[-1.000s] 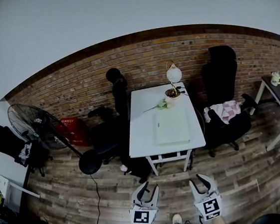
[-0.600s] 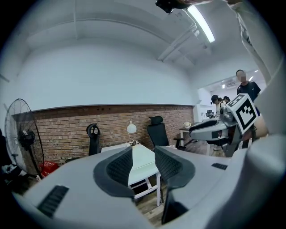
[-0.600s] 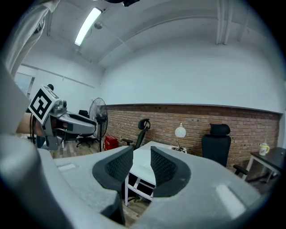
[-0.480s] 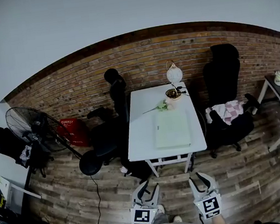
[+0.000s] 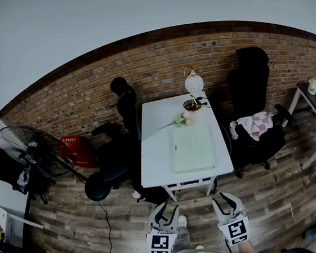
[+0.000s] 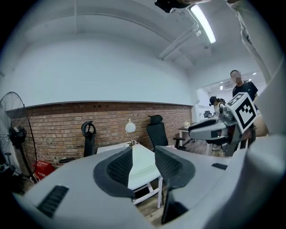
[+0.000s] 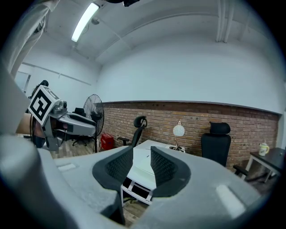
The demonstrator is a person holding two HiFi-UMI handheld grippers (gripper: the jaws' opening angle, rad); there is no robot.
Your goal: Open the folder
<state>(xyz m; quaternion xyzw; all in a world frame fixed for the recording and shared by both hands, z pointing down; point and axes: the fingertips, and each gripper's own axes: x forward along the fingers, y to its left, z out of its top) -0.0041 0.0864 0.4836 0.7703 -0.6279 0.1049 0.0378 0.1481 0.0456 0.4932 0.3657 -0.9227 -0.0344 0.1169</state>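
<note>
A pale green folder (image 5: 193, 147) lies shut and flat on the right half of a white table (image 5: 156, 157) by the brick wall. Both grippers hang over the wooden floor, short of the table's near edge. My left gripper (image 5: 167, 210) is open with nothing between its jaws; in the left gripper view (image 6: 143, 163) the table (image 6: 145, 179) shows through the gap. My right gripper (image 5: 224, 199) is also open and empty; in the right gripper view (image 7: 141, 163) the table (image 7: 142, 166) shows far ahead between the pads.
A round lamp (image 5: 193, 83), a bowl (image 5: 192, 105) and a flower (image 5: 179, 119) stand at the table's far end. Black office chairs (image 5: 253, 112) flank the table. A standing fan (image 5: 28, 157), a red crate (image 5: 77, 149) and a side table with a mug (image 5: 313, 86) sit further out.
Both grippers have moved forward together towards the table, which now lies a little nearer and lower in the head view. Their jaws stand as they did.
</note>
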